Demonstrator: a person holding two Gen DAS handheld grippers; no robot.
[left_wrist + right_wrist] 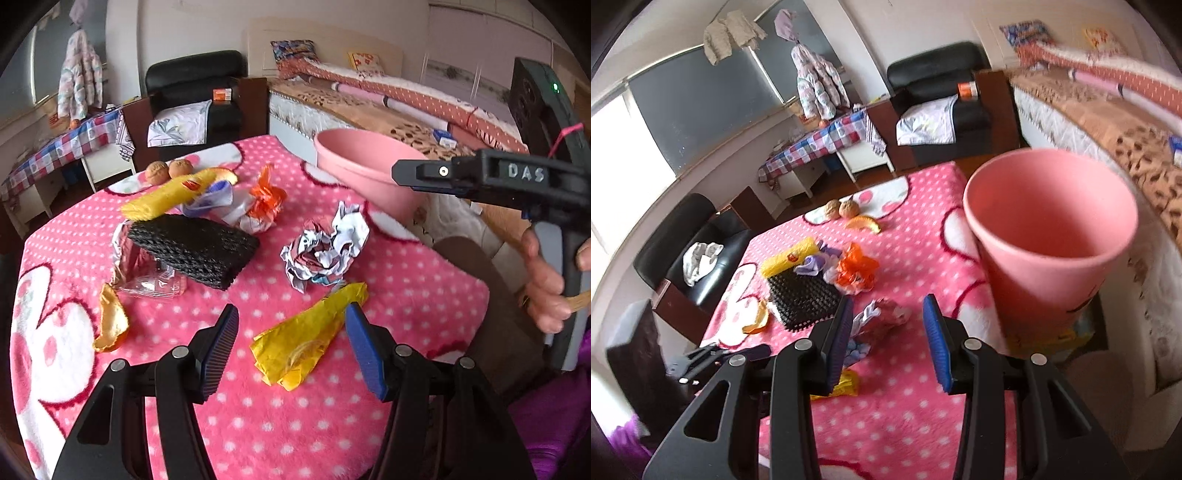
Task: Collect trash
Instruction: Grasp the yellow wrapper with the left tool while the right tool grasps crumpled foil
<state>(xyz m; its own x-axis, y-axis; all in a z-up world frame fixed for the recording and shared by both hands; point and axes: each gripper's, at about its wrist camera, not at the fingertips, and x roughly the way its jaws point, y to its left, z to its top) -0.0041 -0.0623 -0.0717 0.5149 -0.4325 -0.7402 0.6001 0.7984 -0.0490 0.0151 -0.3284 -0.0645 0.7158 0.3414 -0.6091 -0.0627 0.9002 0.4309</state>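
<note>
My left gripper, jaws open, straddles yellow wrapper; next: pinch, carry to pink bin at 1 o'clock; right gripper jaws open, empty.

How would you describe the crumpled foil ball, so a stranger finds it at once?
Start at the pink bin on the table's far right. Nearer the camera lies the crumpled foil ball, right of the black mesh pad. Only it is silver-white; the wrappers around it are yellow or orange.
</note>
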